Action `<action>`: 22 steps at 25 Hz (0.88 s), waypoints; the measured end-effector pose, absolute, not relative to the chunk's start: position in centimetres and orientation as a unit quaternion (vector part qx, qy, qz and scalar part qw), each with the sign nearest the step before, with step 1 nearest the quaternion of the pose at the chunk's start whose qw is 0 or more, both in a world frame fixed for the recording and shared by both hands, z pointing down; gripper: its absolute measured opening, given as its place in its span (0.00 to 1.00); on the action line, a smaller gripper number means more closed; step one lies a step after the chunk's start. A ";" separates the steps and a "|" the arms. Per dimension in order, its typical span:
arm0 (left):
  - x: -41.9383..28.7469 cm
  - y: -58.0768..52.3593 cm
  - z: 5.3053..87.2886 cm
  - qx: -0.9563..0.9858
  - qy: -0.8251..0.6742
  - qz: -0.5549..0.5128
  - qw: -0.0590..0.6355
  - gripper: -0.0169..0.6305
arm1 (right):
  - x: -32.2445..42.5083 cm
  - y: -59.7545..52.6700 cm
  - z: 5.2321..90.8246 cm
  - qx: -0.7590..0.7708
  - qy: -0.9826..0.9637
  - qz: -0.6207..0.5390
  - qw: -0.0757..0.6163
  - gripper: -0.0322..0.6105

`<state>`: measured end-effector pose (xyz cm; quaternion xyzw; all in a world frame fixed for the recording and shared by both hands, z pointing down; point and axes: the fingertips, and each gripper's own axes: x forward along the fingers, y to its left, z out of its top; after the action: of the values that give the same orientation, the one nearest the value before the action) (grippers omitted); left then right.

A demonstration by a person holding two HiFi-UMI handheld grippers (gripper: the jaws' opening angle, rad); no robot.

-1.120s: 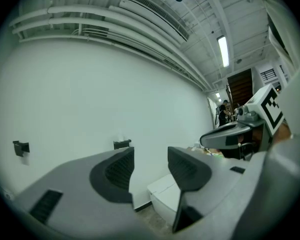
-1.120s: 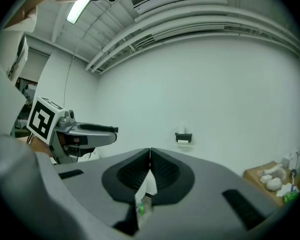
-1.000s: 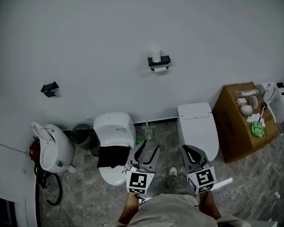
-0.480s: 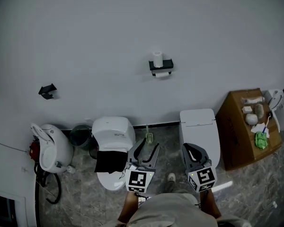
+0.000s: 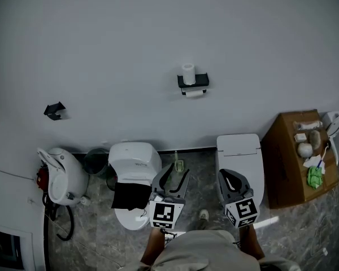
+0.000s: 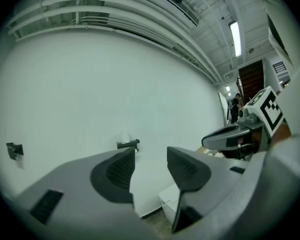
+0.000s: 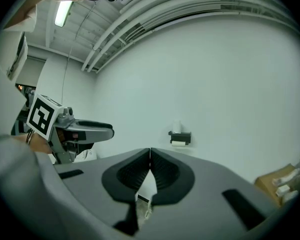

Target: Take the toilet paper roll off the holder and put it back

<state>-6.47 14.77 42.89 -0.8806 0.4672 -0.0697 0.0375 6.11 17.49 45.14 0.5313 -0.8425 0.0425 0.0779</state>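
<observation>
Barely begun: left gripper is closing on nothing, a gap between its jaws; right gripper is pressed together, empty. Both are well apart from the roll, upright on the wall holder; removal and return are not yet done.

Upright toilet paper roll atop holder

Holder black on white wall; toilet paper roll atop it white. Below-left of holder: toilet white, black cloth on it. Floor grey, veined. Below-right of holder: cardboard box brown.
</observation>
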 end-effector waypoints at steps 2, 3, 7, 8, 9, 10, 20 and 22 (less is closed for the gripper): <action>-6.0 13.7 42.8 -0.878 0.471 -0.073 0.038 0.35 | 6.5 16.3 45.1 0.526 -0.846 0.043 0.077 0.05; -5.8 13.3 42.8 -0.877 0.474 -0.074 0.038 0.35 | 6.7 15.8 45.0 0.523 -0.848 0.043 0.076 0.05; -5.2 11.4 42.6 -0.870 0.485 -0.079 0.039 0.35 | 7.4 13.6 44.8 0.513 -0.854 0.043 0.072 0.05; -5.0 10.9 42.6 -0.868 0.489 -0.080 0.039 0.35 | 7.7 13.1 44.8 0.510 -0.856 0.044 0.071 0.05; -4.9 10.5 42.5 -0.866 0.491 -0.081 0.038 0.34 | 7.8 12.6 44.8 0.508 -0.858 0.044 0.070 0.05; -4.7 10.1 42.5 -0.865 0.494 -0.083 0.038 0.34 | 8.0 12.1 44.8 0.505 -0.859 0.045 0.070 0.05; -3.6 8.0 42.5 -0.852 0.514 -0.094 0.036 0.34 | 9.6 9.0 45.1 0.489 -0.869 0.051 0.061 0.05; -3.3 7.6 42.5 -0.851 0.515 -0.094 0.037 0.34 | 9.9 8.6 45.2 0.489 -0.869 0.052 0.062 0.05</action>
<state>-3.30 7.56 42.48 -0.8514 0.5148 -0.0938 0.0374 9.92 8.61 45.16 0.4886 -0.8688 0.0519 0.0616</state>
